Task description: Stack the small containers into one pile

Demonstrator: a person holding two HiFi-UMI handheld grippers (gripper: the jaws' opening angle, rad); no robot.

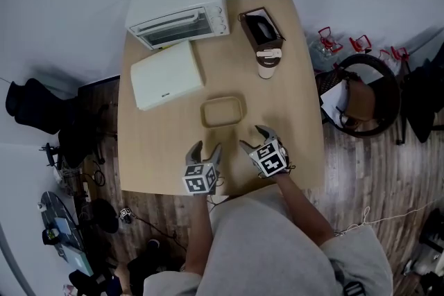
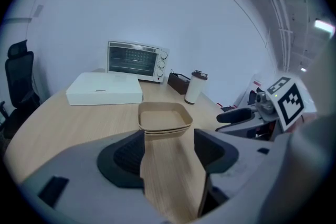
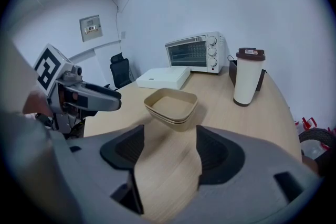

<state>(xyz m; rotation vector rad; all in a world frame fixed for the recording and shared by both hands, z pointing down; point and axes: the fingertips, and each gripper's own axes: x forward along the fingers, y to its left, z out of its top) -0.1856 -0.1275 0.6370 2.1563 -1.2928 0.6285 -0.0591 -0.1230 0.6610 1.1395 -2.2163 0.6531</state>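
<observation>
While the containers (image 1: pixel 223 111) sit nested in one pile mid-table (image 1: pixel 152 145), left gripper (image 1: pixel 206 150) and right gripper (image 1: pixel 253 137) hover near it, jaws spread, empty. Advisable: confirm the rims seat evenly without nudging the pile.

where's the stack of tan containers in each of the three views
Head view: container stack near the picture's middle.
Left gripper view: container stack at centre, just beyond the open jaws.
Right gripper view: container stack at centre, beyond the open jaws.
Shared landmark: the toaster oven, behind the stack in all three views.
</observation>
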